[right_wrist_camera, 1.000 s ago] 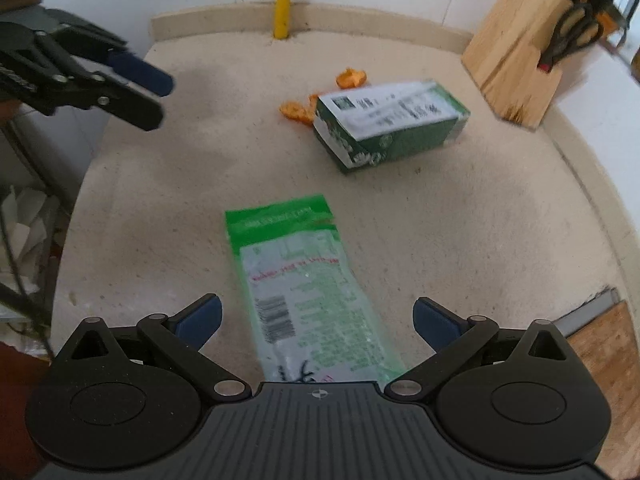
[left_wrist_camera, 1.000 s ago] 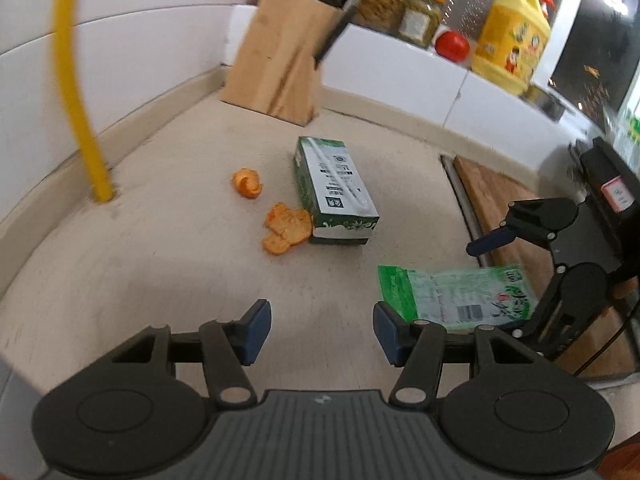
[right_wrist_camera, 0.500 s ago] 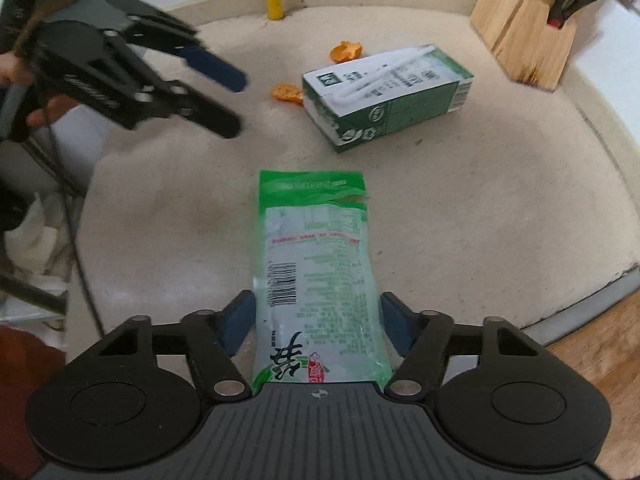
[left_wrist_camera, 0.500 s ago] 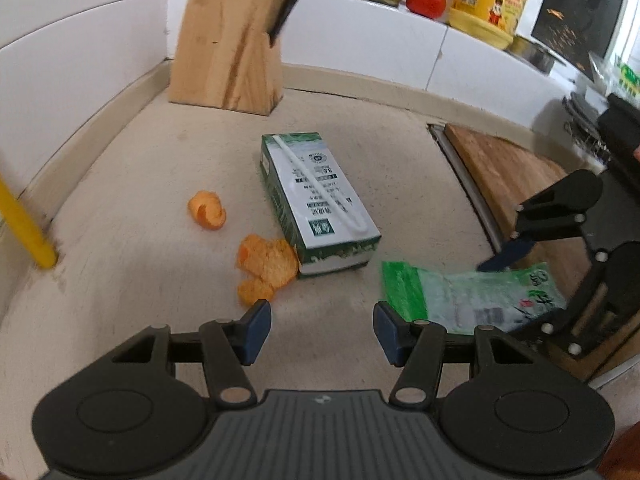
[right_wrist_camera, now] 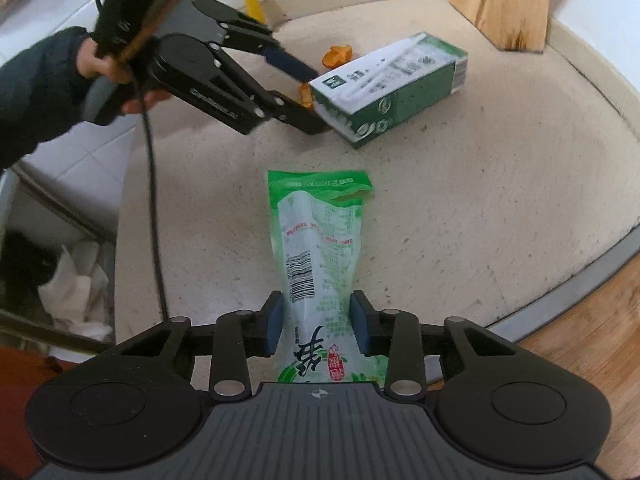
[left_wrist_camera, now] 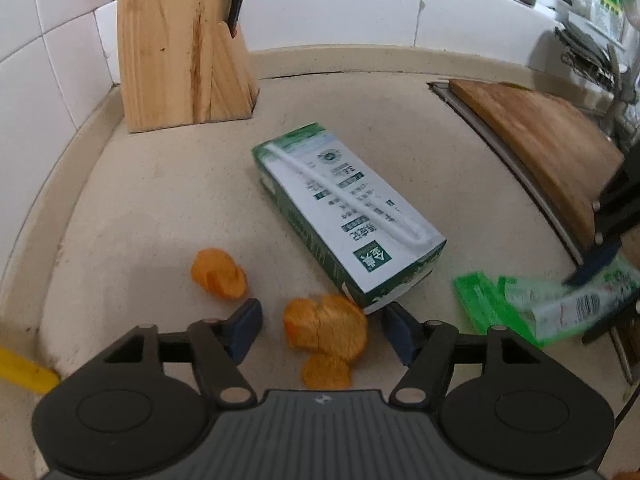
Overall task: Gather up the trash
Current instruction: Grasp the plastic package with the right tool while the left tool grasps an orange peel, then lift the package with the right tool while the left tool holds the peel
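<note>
Milk carton (left_wrist_camera: 344, 216) lay mid-counter (left_wrist_camera: 160, 200), untouched. Right gripper (right_wrist_camera: 316, 320), wide a sec ago, was closing on the green wrapper (right_wrist_camera: 320, 248) near the counter's front edge. Left gripper (left_wrist_camera: 320, 320) had moved in, opening around orange peels (left_wrist_camera: 326, 326); pickups imminent.

Both views look steeply down, close over the counter (left_wrist_camera: 152, 208). The left wrist view faces the knife block (left_wrist_camera: 180, 44), with the milk carton (left_wrist_camera: 348, 216) just before it. The right wrist view looks from the carton's opposite side. The 2 views share carton, block and wrapper (right_wrist_camera: 320, 248).
</note>
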`<state>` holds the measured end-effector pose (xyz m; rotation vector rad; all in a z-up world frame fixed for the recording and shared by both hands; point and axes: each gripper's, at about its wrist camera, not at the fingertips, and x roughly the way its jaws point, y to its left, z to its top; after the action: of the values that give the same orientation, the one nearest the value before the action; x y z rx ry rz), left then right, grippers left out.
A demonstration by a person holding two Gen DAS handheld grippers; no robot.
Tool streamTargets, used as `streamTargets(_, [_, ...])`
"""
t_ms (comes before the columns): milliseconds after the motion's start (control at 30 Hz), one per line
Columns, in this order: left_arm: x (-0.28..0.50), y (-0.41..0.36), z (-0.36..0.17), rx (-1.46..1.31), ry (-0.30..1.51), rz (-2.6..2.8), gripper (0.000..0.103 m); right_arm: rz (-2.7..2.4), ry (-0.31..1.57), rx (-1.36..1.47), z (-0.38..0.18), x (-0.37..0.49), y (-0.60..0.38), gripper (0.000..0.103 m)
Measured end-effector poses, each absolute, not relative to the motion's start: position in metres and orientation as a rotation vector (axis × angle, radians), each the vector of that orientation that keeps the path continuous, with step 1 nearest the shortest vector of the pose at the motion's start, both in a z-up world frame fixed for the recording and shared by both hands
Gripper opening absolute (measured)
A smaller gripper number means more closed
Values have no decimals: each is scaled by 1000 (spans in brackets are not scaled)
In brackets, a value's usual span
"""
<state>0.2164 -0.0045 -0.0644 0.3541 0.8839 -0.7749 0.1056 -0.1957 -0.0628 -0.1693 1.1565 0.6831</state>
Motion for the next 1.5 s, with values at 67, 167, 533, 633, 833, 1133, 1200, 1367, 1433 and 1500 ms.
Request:
streamTargets(67, [214,-7,-64,348,887,-749,56,686,1166,-123,-64,107,-198,43])
streamTargets(167, [198,-5,-61,346,897,-758,39,666,1158,-90,-63,103,-203,43])
streamTargets(533, [164,10,-66,72,873,-568,12,579,1116,56,-69,100,-208,43])
streamTargets(633, [158,16,-66,-11,888,-544,5,555,1100,128,-66,98,-217,43])
streamTargets(833, [136,21,-67,-59,907,-538,2,517,1060,224,-61,89,-230,42])
streamTargets(1133, [103,25,-62,-107,894,-522,2,524,1021,230,-56,78,-217,41])
streamTargets(1200, [98,25,-61,-105,889,-516,2,523,1021,231,-58,78,-215,41])
streamTargets(1367, [85,23,-56,-87,874,-518,2,522,1017,233,-58,72,-211,40])
streamTargets(1433, [81,24,-52,-80,865,-517,2,526,1013,234,-56,69,-209,40])
streamTargets(1500, [77,26,-49,-82,859,-514,2,529,1009,232,-55,67,-206,40])
